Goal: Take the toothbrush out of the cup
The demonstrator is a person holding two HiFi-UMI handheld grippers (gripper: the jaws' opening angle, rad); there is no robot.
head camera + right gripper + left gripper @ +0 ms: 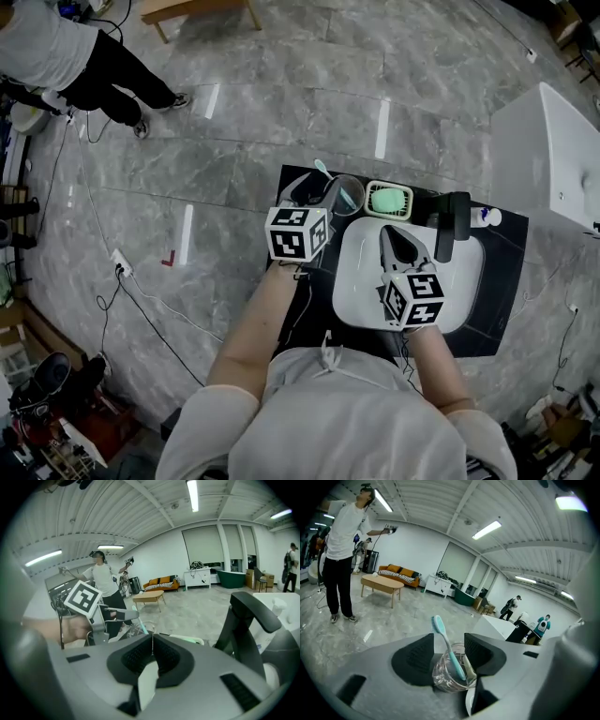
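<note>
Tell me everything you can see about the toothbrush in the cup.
The toothbrush is slim, plastic-looking and light teal, with its bristle head uppermost. It stands handle-down in the clear cup, leaning left in the left gripper view, head well above the rim. Its lower end rests inside the cup. The left gripper has its fingers spread on either side of the cup, and neither touches the brush.

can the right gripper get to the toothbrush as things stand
Probably yes, once it opens. The toothbrush sticks up clear of the cup rim, and the left gripper only flanks the cup lower down. The right gripper is over the sink, jaws shut, nothing seen in its way.
</note>
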